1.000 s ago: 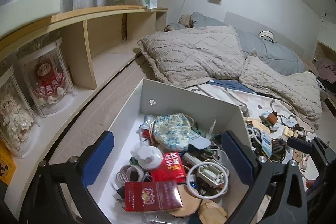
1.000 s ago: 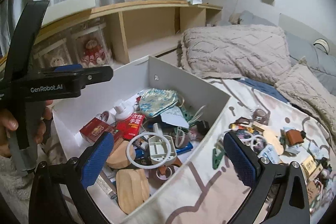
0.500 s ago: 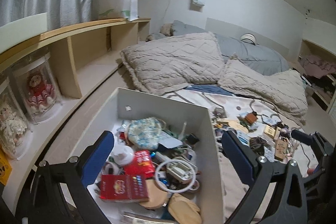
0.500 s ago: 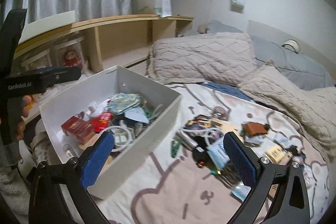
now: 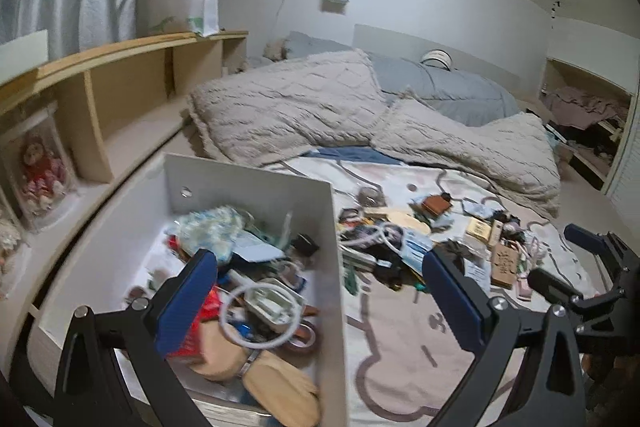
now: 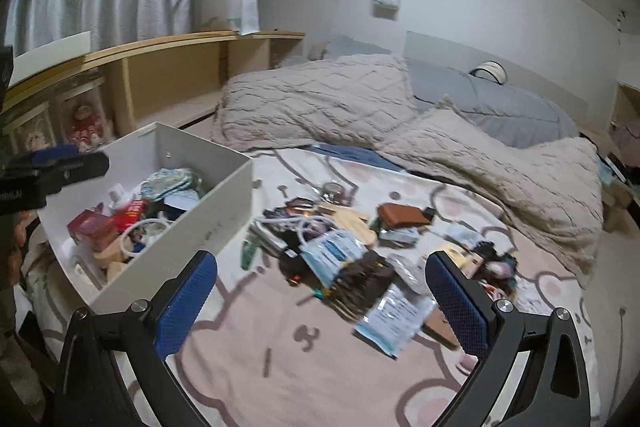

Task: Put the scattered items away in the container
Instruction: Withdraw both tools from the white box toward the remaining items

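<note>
Right wrist view: the right gripper [image 6: 320,301] hangs over the bed sheet [image 6: 280,367], jaws wide apart and empty. Under it lies a big heap of scattered items [image 6: 352,247], face-mask packs among them, just beside the white box [image 6: 208,227]. The left gripper [image 5: 320,301], jaws apart too, hovers at the box's near edge. Box partly filled; I'd say roughly halfway.

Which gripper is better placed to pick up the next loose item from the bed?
Right gripper: open, empty, over the scattered pile. Left gripper straddles the white box's wall.
</note>
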Demonstrator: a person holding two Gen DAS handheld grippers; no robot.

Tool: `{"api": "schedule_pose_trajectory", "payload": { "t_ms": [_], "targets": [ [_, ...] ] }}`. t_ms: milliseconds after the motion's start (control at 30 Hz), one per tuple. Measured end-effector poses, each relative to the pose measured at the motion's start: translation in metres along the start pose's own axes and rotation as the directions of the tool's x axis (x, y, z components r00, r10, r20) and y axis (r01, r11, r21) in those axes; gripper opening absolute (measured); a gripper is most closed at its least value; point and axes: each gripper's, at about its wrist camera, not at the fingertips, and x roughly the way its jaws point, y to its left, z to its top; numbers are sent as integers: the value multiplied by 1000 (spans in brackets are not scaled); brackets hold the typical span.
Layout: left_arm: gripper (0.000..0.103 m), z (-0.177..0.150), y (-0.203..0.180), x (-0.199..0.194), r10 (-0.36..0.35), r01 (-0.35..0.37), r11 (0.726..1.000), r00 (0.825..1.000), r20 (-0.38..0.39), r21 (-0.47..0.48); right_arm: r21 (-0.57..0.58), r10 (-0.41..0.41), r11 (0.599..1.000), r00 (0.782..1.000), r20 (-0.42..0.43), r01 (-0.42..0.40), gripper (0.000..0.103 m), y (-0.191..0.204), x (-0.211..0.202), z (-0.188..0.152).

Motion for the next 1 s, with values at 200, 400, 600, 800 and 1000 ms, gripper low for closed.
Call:
{"api": "schedule_pose_trajectory", "payload": {
  "t_ms": [200,400,600,800,1000],
  "targets": [
    [103,-15,-26,9,-4,4,999,1000,5,41,26,-51,998,999,-4,51,103,-20,-6,-16],
    [103,-28,-49,13,-32,32,996,999,-1,84,42,-98,994,995,-31,100,103,-38,-8,-34],
    [103,-41,-70,16,-61,62,993,998,-14,101,57,-128,990,990,-56,131,103,-52,-12,-50],
    [103,-56,-87,22,-88,92,991,995,-44,100,77,-152,984,984,-90,159,103,-66,-12,-68],
    [103,-70,-105,29,-113,119,985,992,-55,127,103,-177,976,974,-144,193,103,-81,-10,-94]
  ]
}}
